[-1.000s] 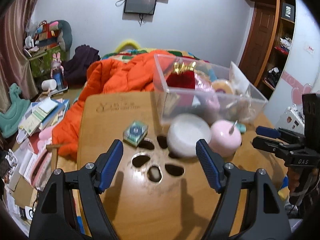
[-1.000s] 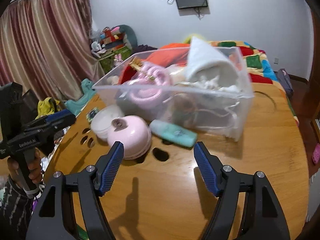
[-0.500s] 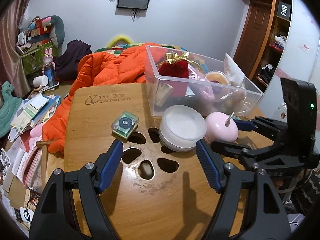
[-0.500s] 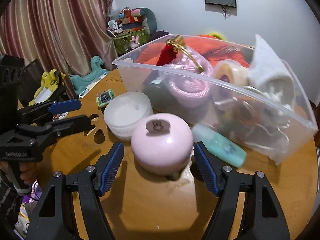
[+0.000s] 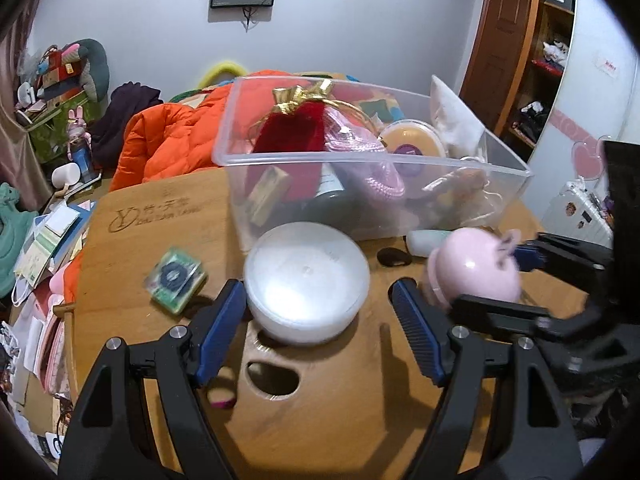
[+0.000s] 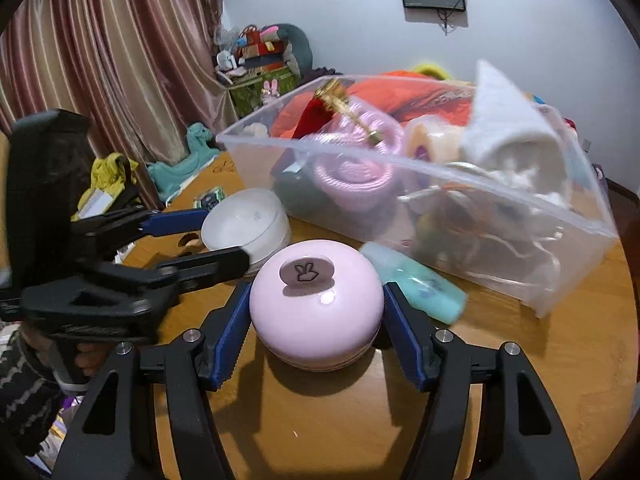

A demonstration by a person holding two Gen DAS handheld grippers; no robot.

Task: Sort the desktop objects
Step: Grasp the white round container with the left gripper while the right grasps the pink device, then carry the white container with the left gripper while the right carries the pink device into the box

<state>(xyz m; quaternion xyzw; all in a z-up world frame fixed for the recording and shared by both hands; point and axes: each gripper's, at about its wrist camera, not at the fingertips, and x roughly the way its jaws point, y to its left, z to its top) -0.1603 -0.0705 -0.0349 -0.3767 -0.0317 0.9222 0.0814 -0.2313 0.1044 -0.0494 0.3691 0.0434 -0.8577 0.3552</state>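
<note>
A round pink case (image 6: 316, 304) with a rabbit tab sits on the wooden table between the fingers of my right gripper (image 6: 316, 332), whose blue pads touch or nearly touch its sides; it also shows in the left wrist view (image 5: 474, 270). A white round container (image 5: 306, 280) lies between the open fingers of my left gripper (image 5: 320, 322); it also shows in the right wrist view (image 6: 246, 228). A clear plastic bin (image 5: 360, 196) behind holds a red pouch, pink cord, tape roll and white cloth.
A small green box (image 5: 175, 278) lies left of the white container. A teal tube (image 6: 414, 286) lies against the bin's front wall. The table (image 5: 320, 420) has cut-out holes (image 5: 273, 379) near my left gripper. An orange jacket (image 5: 168, 140) lies beyond the table.
Both grippers have moved forward. The left one now straddles the white container. The right one has narrowed around the pink case.
</note>
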